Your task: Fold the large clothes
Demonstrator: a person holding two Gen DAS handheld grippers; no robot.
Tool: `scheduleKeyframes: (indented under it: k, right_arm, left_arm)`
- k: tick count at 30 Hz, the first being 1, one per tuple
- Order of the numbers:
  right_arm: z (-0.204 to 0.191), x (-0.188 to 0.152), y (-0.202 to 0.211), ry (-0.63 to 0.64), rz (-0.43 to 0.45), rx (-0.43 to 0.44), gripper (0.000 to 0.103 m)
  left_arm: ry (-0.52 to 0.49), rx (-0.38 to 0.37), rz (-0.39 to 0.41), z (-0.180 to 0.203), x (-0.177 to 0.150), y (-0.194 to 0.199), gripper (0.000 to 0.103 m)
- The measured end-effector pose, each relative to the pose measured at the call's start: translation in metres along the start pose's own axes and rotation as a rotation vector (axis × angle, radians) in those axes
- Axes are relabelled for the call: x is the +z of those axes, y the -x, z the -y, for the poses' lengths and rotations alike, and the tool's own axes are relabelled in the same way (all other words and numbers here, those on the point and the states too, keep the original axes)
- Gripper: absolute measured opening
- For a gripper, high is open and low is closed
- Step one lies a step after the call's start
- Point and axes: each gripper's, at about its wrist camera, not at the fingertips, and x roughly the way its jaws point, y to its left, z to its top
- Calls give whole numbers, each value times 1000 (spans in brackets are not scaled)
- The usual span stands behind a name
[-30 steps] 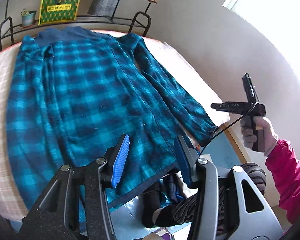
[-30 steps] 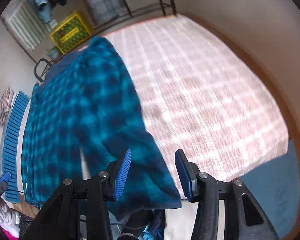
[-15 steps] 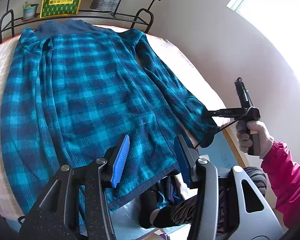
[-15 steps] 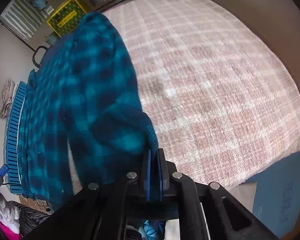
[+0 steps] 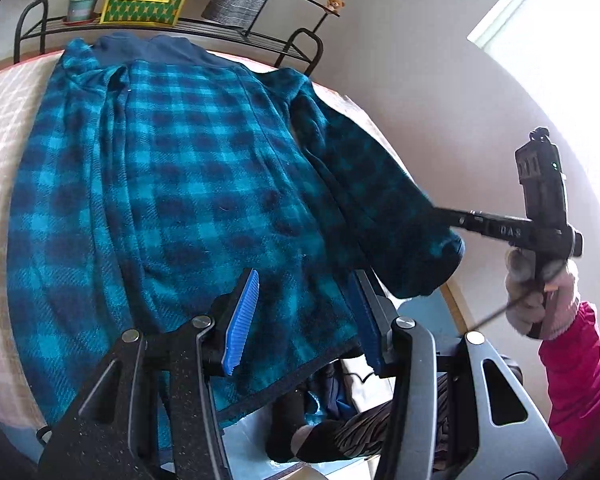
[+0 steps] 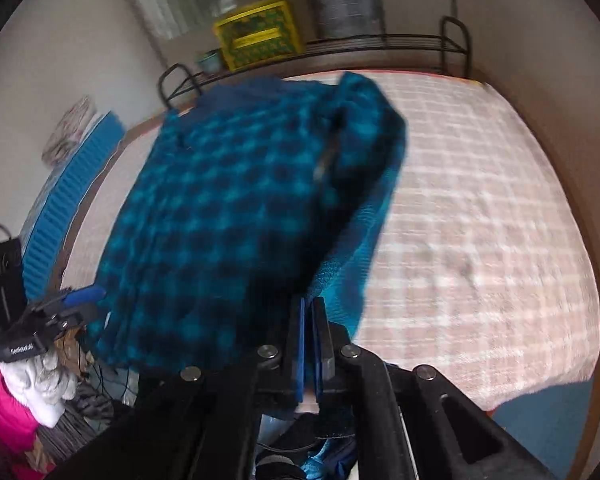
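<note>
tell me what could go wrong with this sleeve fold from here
The right gripper pinches only the cuff end of the sleeve, so the thick fleece may slip out mid-swing. The left gripper hovers open over the hem, pinning nothing, so the plaid garment could drag across the bed.

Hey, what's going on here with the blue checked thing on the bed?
A person is folding a large blue plaid garment spread flat on a bed. The right hand-held gripper is shut on the cuff end of one sleeve and holds it lifted off the bed beside the garment's body. The left hand-held gripper hangs open over the bottom hem, gripping nothing. No fold has been laid down yet.
</note>
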Motion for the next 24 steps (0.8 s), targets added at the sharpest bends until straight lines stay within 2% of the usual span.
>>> scheduleKeyframes:
  k: [5, 8, 10, 11, 12, 13, 18, 24]
  right_arm:
    - [-53, -4, -30, 102, -67, 76, 0]
    - [-82, -16, -59, 185, -140, 109, 1]
    - [-93, -24, -73, 237, -176, 105, 5]
    - [-96, -26, -76, 249, -189, 101, 20]
    - [-95, -26, -76, 249, -186, 103, 37]
    - [-92, -26, -71, 240, -171, 117, 38]
    - [-56, -12, -42, 155, -92, 119, 37]
    - [-7, 9, -21, 92, -25, 36, 38]
  left_arm:
    - [63, 4, 0, -17, -2, 3, 48]
    - [77, 14, -3, -25, -2, 2, 48]
    - [86, 15, -6, -28, -3, 1, 48]
    - [97, 13, -9, -30, -3, 0, 48]
    - [107, 6, -14, -31, -3, -3, 48]
    - [112, -5, -22, -31, -3, -6, 48]
    - [71, -39, -81, -12, -4, -37, 48]
    - [48, -98, -175, 16, -7, -87, 48]
